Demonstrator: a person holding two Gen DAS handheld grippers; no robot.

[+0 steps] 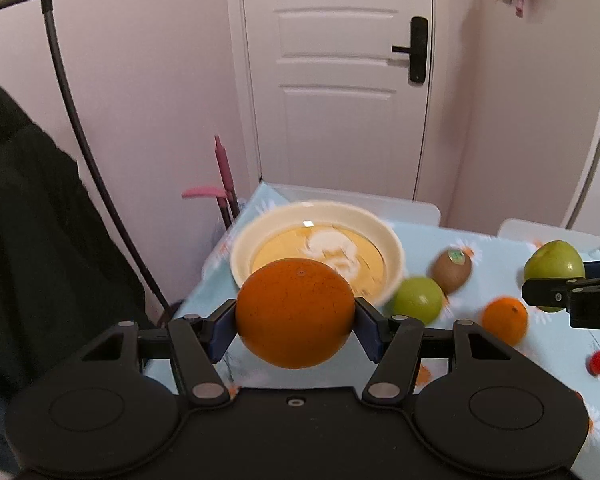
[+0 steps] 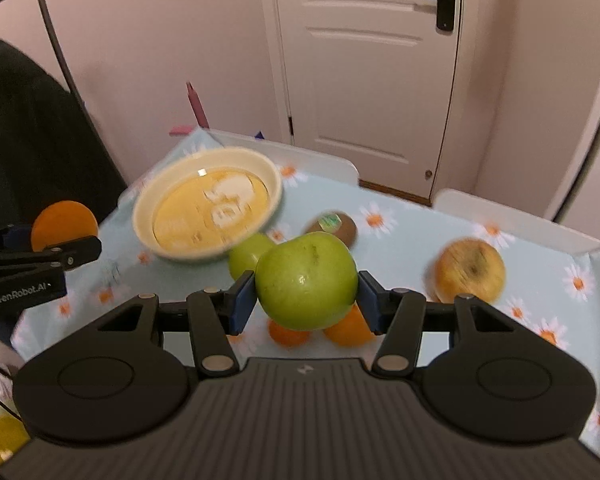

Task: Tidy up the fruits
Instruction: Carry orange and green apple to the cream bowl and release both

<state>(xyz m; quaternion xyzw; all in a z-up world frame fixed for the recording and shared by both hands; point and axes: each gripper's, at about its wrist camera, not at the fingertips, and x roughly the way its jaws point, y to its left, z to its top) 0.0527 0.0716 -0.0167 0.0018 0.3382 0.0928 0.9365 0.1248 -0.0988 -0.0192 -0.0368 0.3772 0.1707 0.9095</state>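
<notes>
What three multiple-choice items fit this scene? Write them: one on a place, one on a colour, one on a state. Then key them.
1. The kiwi lies:
A. in the bowl
B. on the tablecloth, outside the bowl
C. between a gripper's fingers

2. The fruit in the right gripper is:
A. orange
B. red
C. green

3. The left gripper is:
A. open and empty
B. shut on an orange
C. resting in the bowl

Key: 1 B, the kiwi sits on the cloth to the right of the bowl. 2 C, an apple with green skin sits between the pads. 3 B, both pads press the orange's sides above the table.
</notes>
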